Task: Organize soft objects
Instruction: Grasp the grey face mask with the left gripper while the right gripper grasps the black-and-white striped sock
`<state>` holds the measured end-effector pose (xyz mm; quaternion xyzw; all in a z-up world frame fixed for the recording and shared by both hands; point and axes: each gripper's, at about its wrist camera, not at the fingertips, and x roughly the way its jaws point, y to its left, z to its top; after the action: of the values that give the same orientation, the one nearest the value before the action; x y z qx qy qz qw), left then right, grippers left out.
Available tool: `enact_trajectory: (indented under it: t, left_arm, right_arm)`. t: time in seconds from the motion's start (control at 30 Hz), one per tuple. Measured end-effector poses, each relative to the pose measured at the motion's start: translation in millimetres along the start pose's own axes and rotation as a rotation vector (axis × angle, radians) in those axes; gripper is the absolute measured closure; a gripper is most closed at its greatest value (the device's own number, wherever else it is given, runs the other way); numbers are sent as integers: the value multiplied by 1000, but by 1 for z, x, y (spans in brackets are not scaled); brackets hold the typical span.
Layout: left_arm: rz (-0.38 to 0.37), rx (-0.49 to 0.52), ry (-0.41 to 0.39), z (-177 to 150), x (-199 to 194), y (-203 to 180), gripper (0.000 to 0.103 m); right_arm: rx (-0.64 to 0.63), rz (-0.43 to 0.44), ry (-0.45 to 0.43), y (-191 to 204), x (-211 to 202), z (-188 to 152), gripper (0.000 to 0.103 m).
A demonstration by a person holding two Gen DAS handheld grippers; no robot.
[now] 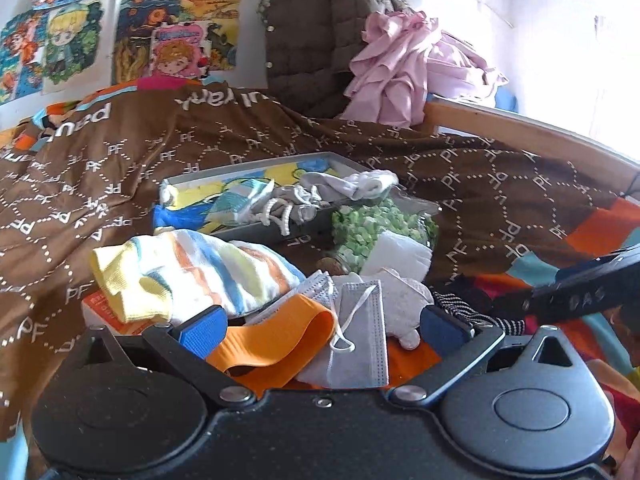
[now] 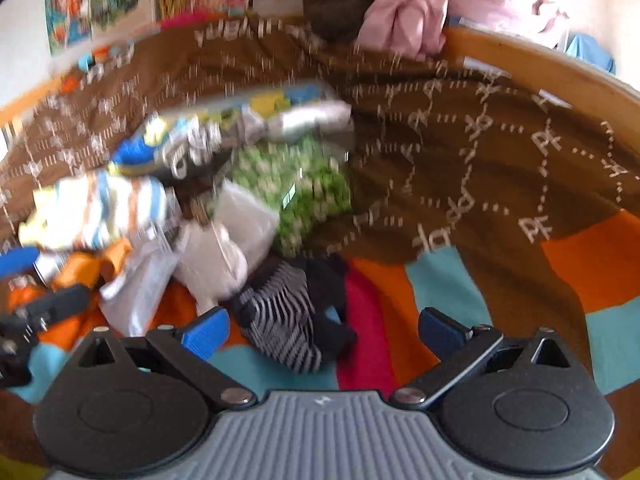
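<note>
brown blanket (image 1: 248,136): repeated white "PF" monograms inside dotted diamonds, across the frame centre | same blanket, upper left: larger white lettering seen upside down, not fully legible | black arm (image 1: 580,294) at right edge: embossed letters, roughly "DAS", uncertain | right wrist view: "PF" again at right, otherwise blurred

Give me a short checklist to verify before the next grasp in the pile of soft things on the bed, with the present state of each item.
1. Left gripper open: ok, nothing between the blue pads.
2. Right gripper open: ok, holds nothing.
3. Target between the left fingers: ok, orange band and grey face mask lie there.
4. Striped dark sock lined up with the right gripper: ok, just ahead.
5. Tray has free room: cannot tell, socks already drape its edge.
6. Right view sharp: not ok, motion blur.
</note>
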<state>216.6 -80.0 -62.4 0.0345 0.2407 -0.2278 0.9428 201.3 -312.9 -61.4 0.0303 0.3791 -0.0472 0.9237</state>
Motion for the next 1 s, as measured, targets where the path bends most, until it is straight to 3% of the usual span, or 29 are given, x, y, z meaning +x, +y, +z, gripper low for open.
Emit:
enact_trajectory:
  t: [0.23, 0.57, 0.7, 0.8, 1.0]
  left_arm:
    - [-95, 182, 30, 8, 17, -21, 1]
    - [-116, 401, 117, 2, 37, -30, 1]
    - [-94, 435, 119, -1, 35, -26, 1]
    - [-93, 437, 75, -3, 30, -25, 1]
    - [-164, 530, 117, -11, 31, -39, 7]
  right_arm:
    - [-68, -25, 32, 5, 5, -1, 0]
    - [-106, 0, 54, 6, 15, 0, 0]
    - [-105, 32, 73, 7, 21, 1, 0]
    - [-103, 63, 81, 8, 24, 1, 0]
    - [-68, 96, 101, 4, 28, 1, 0]
